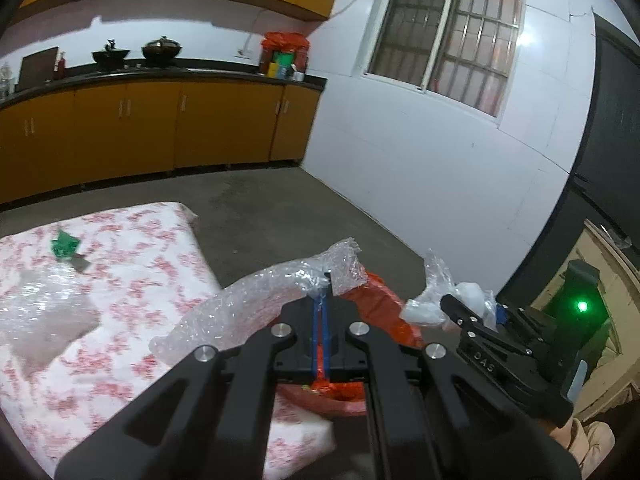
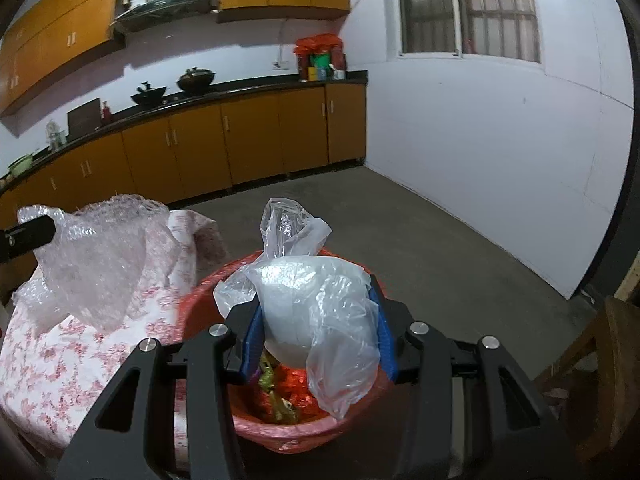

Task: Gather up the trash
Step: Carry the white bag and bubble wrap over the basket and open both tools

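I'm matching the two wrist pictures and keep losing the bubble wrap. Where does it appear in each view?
Left wrist view: the bubble wrap arcs across the lower centre, pinched in the shut left hand-held gripper.
Right wrist view: it hangs at the left edge, over the floral tablecloth.
Shared landmark: the red-lined trash bin beside the table.

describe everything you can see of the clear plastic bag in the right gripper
The clear plastic bag is thin, crinkled and see-through, wrapped loosely around something white and rounded. The right gripper is shut on it, blue pads pressing both sides. A twisted tail sticks up on top and a loose flap hangs down in front. It hangs over the red-lined trash bin, which already holds wrappers.
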The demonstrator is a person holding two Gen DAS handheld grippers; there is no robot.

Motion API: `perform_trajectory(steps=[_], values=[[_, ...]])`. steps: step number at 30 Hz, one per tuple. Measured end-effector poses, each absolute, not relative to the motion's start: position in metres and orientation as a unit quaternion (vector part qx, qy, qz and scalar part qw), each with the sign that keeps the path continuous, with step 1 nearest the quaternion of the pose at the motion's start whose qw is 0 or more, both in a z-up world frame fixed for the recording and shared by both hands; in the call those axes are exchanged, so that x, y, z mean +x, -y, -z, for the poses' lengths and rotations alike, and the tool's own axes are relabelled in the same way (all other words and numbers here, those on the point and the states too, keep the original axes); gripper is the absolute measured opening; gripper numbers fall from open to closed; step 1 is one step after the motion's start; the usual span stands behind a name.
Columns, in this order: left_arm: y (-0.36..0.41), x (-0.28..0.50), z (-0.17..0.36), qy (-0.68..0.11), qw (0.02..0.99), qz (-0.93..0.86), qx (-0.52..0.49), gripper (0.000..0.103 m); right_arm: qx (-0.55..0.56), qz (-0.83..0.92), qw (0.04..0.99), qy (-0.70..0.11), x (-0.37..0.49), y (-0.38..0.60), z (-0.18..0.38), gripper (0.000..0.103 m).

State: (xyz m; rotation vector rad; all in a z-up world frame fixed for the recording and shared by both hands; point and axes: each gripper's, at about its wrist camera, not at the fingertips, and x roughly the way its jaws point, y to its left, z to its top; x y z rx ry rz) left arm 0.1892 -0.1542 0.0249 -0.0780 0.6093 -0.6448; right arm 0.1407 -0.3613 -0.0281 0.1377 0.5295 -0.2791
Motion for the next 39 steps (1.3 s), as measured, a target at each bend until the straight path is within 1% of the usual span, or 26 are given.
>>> perform_trajectory(steps=[19, 31, 32, 33, 34, 36, 38, 39], values=[[0.227, 0.216, 0.019, -0.329, 0.871, 0.364, -0.029, 0.003, 0.084, 0.162, 0.945, -0.271, 0.155, 0.388, 0.043, 0.047], [0.240, 0.231, 0.048, -0.359, 0.851, 0.382, -0.019, 0.005, 0.092, 0.145, 0.946, -0.273, 0.167, 0.391, 0.050, 0.047], [0.241, 0.232, 0.049, -0.361, 0.851, 0.382, -0.017, 0.006, 0.093, 0.143, 0.947, -0.274, 0.168, 0.393, 0.050, 0.047], [0.240, 0.233, 0.051, -0.364, 0.850, 0.381, -0.017, 0.011, 0.096, 0.139, 0.947, -0.274, 0.169, 0.394, 0.051, 0.047], [0.239, 0.234, 0.054, -0.366, 0.850, 0.377, -0.016, 0.018, 0.099, 0.136, 0.947, -0.275, 0.171, 0.395, 0.051, 0.047], [0.233, 0.236, 0.056, -0.368, 0.852, 0.371, -0.021, 0.028, 0.103, 0.129, 0.947, -0.276, 0.174, 0.396, 0.052, 0.048], [0.229, 0.238, 0.057, -0.368, 0.856, 0.364, -0.022, 0.031, 0.103, 0.124, 0.948, -0.275, 0.175, 0.394, 0.054, 0.051], [0.225, 0.240, 0.057, -0.368, 0.857, 0.359, -0.023, 0.033, 0.104, 0.121, 0.948, -0.276, 0.175, 0.395, 0.054, 0.054]])
